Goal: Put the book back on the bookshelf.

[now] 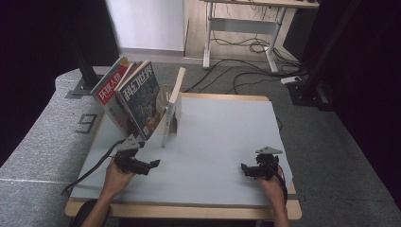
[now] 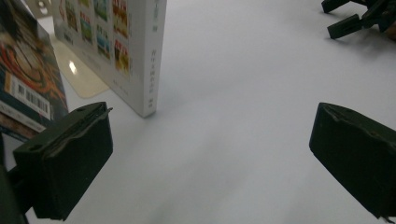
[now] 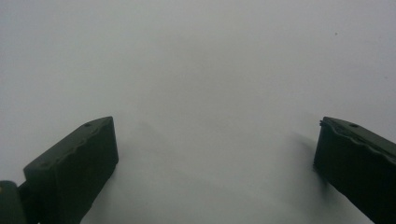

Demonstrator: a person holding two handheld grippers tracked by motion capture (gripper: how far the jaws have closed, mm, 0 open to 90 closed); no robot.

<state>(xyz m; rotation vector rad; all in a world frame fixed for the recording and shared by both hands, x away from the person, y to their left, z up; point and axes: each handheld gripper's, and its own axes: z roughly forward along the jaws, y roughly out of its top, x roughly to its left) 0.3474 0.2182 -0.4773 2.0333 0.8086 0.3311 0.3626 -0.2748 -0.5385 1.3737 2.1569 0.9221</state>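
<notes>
Several magazines and books lean together at the table's left back: a red-titled magazine [image 1: 110,87], a dark-cover magazine [image 1: 140,98] and a white book [image 1: 171,111] that stands almost upright. My left gripper [image 1: 153,164] rests near the front left, open and empty, just in front of the dark magazine. In the left gripper view [image 2: 212,149] the white book's spine [image 2: 152,56] stands ahead to the left, with the dark magazine's barcode corner [image 2: 28,93] beside it. My right gripper [image 1: 244,169] sits at the front right, open, over bare table [image 3: 210,70].
The grey table top [image 1: 222,137] has a wooden rim. A black cable [image 1: 90,170] trails off the left edge. Beyond the table stand a desk frame [image 1: 241,28] and floor cables [image 1: 236,75]. The right gripper's jaws show far off in the left gripper view [image 2: 355,18].
</notes>
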